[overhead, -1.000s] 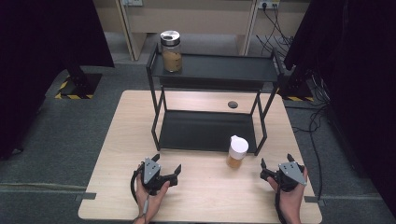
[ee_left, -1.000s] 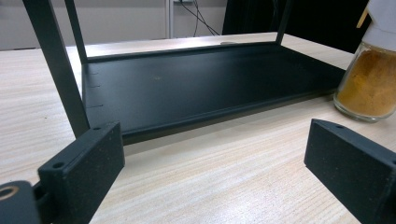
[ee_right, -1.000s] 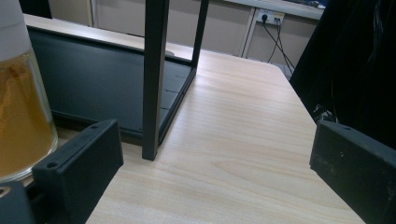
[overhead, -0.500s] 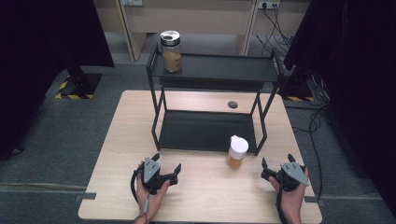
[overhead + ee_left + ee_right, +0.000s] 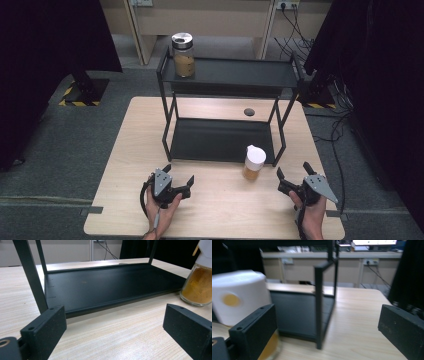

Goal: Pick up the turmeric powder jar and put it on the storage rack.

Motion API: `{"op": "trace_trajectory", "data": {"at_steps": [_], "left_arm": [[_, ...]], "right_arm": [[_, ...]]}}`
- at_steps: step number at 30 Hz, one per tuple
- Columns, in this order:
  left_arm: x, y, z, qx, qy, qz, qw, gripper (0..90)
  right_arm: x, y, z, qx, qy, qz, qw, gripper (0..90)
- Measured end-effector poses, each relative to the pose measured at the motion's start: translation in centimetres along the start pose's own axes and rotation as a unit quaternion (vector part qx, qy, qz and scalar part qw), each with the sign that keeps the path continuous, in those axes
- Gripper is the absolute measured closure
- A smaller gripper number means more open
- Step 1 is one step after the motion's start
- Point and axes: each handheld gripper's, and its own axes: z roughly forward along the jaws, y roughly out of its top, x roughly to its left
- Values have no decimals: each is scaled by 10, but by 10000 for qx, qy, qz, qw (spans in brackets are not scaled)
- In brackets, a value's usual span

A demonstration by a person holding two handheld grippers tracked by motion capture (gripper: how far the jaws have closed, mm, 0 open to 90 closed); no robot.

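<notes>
I have both grippers low at the near edge of the table (image 5: pixel 125 150). My left gripper (image 5: pixel 178 176) rests on the wood with its jaws spread wide and nothing between them; in the left gripper view the bare tabletop runs clear from the jaws up to the front lip of the rack (image 5: pixel 105 290). My right gripper (image 5: pixel 294 172) sits near the right front corner, jaws also wide apart and empty.

The spice jar (image 5: pixel 253 162), white cap over orange powder, stands on the table just in front of the rack's lower shelf, close to its right front leg (image 5: pixel 282 145). It lies between my two grippers, nearer the right one. In the right gripper view the jar (image 5: pixel 239 295) sits at the left, partly behind my left-hand jaw, and the leg (image 5: pixel 319 305) stands upright ahead in the middle of the gap.

Open room: a broad strip of wood between the grippers and the rack, and a free patch to the right of the leg out to the table's right edge. The lower shelf is bare. A taller jar (image 5: pixel 183 55) stands on the left end of the top shelf, well apart from everything else.

Against a second ago, the left gripper has kept its place and its spread; the right one has barely shifted, and the jar stands where it was.
</notes>
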Motion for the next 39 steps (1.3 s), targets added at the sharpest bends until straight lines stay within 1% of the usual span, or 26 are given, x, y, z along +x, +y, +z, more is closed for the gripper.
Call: {"op": "trace_trajectory", "data": {"at_steps": [3,6,13,18,20,23,28,30,34,39], "left_arm": [[0,0,0,4,1,21,10000,40],[0,0,0,5,1,24,10000,40],[-1,0,0,5,3,48,10000,40],[-1,0,0,-1,-1,61,10000,40],[-1,0,0,-6,-2,51,10000,40],[-1,0,-1,-1,-10,35,10000,40],[-1,0,0,13,-15,53,10000,40],[0,0,0,18,-20,29,10000,40],[0,0,0,7,-26,16,10000,40],[0,1,0,27,-36,46,10000,40]], "right_arm": [[-1,0,-2,-136,218,102,9996,25],[-1,0,-2,-203,407,128,9989,25],[5,1,4,-214,833,-15,9963,28],[10,3,7,-195,1048,-224,9940,33],[13,4,9,-197,1100,-310,9933,35],[15,7,16,-181,1202,-357,9919,38],[22,9,29,-65,1359,-468,9896,58],[26,10,33,-22,1361,-559,9891,63],[29,9,42,11,1338,-539,9895,90],[32,10,50,-5,1260,-472,9909,156]]}}
